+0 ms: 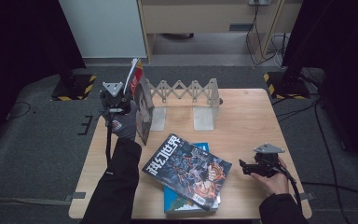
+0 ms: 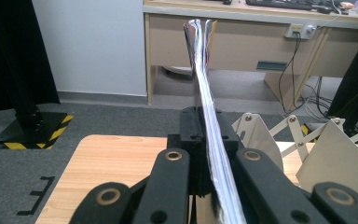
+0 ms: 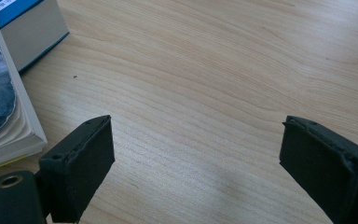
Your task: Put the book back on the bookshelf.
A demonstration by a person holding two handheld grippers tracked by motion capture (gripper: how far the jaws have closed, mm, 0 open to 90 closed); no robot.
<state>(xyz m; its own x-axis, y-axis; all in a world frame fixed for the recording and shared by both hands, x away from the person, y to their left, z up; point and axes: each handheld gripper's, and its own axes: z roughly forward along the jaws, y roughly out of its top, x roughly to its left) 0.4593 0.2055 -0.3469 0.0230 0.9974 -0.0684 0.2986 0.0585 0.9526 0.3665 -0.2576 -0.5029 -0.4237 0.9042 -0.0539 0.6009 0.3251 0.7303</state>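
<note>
Magazine (image 1: 142, 109) is held upright at the wooden counter's (image 1: 247, 116) back-left, clamped in left tool (image 1: 121, 103), beside expanding rack (image 1: 186, 91). Right tool (image 1: 243, 168) is held apart over bare wood. Grey carpet, desk behind.

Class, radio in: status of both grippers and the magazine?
Left gripper shut on upright magazine beside rack. Right gripper open, idle. Nothing blocking.

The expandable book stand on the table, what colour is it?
Pale beige, best seen in the high view.
</note>
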